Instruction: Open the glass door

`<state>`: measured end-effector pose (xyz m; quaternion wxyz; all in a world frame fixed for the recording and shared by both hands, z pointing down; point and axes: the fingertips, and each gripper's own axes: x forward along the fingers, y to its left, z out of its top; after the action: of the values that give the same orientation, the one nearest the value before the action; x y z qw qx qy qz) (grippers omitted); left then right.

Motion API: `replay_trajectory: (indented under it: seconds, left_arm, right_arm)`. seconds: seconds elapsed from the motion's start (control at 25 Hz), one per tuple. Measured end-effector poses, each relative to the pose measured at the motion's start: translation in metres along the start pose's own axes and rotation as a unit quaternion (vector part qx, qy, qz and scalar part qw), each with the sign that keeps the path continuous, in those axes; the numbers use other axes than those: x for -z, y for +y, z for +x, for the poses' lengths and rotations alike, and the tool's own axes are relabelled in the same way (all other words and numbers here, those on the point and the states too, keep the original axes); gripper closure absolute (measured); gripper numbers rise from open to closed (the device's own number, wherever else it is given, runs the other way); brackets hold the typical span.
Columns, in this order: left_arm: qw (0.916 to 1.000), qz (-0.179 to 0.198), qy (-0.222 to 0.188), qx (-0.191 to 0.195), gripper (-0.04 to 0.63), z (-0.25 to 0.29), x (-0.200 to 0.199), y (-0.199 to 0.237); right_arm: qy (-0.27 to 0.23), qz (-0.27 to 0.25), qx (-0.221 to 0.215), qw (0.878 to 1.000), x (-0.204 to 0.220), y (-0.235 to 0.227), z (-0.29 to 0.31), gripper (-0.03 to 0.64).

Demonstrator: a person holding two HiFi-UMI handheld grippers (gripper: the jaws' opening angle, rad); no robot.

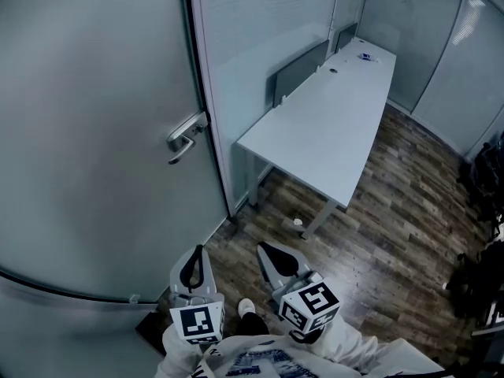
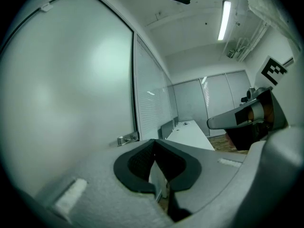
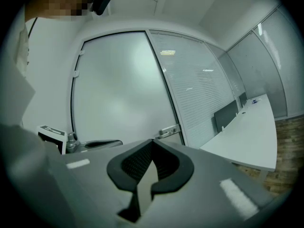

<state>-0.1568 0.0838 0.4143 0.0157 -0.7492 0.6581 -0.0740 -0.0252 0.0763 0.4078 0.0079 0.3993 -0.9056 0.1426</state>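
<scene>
The frosted glass door (image 1: 94, 148) fills the left of the head view and stands closed in its dark frame. Its metal lever handle (image 1: 187, 137) sits at the door's right edge, also seen as the handle (image 2: 127, 138) and the handle (image 3: 168, 130). My left gripper (image 1: 196, 250) is low in the head view, well short of the handle and pointing toward the door, jaws shut and empty (image 2: 153, 144). My right gripper (image 1: 264, 249) is beside it on the right, jaws meeting at the tips with nothing between them (image 3: 152, 144).
A long white desk (image 1: 331, 124) with a grey screen panel (image 1: 299, 73) runs along the blinded glass wall (image 1: 260, 46) right of the door. Wood floor (image 1: 394, 235) lies below. Dark chairs or bags (image 1: 480, 282) stand at the right edge. A small white object (image 1: 298, 223) lies under the desk.
</scene>
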Motion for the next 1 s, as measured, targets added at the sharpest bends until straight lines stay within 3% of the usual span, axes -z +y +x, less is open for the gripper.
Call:
replay_trajectory:
  seconds: [0.56, 1.0]
  left_arm:
    - [0.9997, -0.004, -0.004, 0.022, 0.591, 0.081, 0.009, 0.043]
    - [0.9982, -0.016, 0.02, -0.054, 0.591, 0.135, 0.016, 0.072]
  right_arm:
    - [0.021, 0.007, 0.007, 1.0, -0.005, -0.028, 0.096, 0.612]
    - [0.049, 0.002, -0.066, 0.997, -0.01, -0.058, 0.167, 0.612]
